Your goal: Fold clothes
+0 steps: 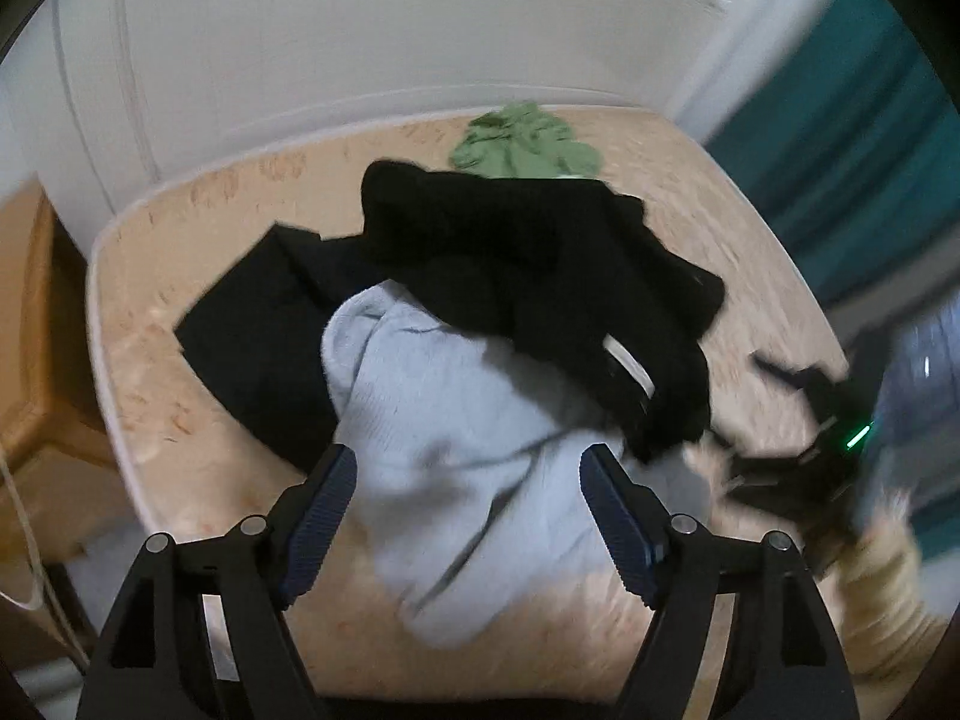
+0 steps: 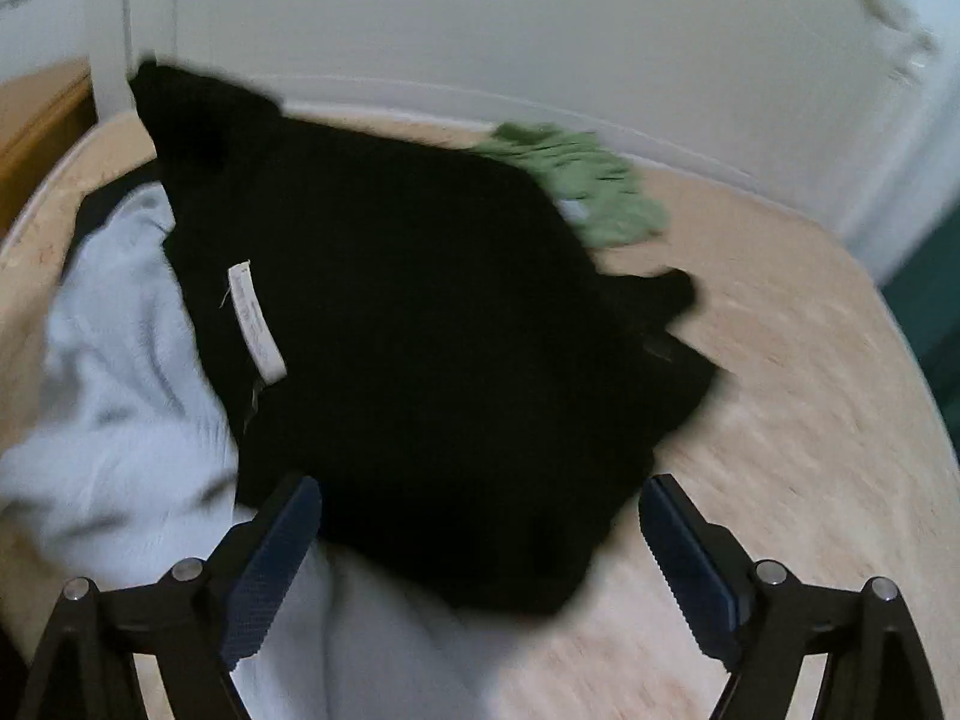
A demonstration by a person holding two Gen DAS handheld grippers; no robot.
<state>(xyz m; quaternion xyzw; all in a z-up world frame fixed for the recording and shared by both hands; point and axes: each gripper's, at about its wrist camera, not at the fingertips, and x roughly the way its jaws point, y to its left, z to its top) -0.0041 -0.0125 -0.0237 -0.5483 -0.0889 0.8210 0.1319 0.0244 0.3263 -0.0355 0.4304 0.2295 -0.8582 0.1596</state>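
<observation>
Left gripper [image 1: 468, 504] held with jaws spread wide and empty, hovering over a pale blue garment [image 1: 456, 468] heaped on a beige surface [image 1: 750, 240]. Right gripper [image 2: 480, 546] likewise spread wide and gripping nothing, poised above the near edge of a black garment [image 2: 432, 312]. Black garment draped over the far part of the blue one [image 2: 108, 396], a white label [image 2: 255, 324] showing on its left side. A second, flatter black piece [image 1: 252, 324] lying to the left, partly under the blue heap. A crumpled green garment [image 1: 528, 141] at the far side, touching or just behind the black pile, also seen from the right [image 2: 576, 180]. A wooden stand [image 1: 36, 360] beside the surface on the left; a white wall [image 1: 360, 30] behind; something teal [image 1: 870, 120] at the right. Right gripper blurred at the left view's right edge [image 1: 798, 420]. Much motion blur throughout.
</observation>
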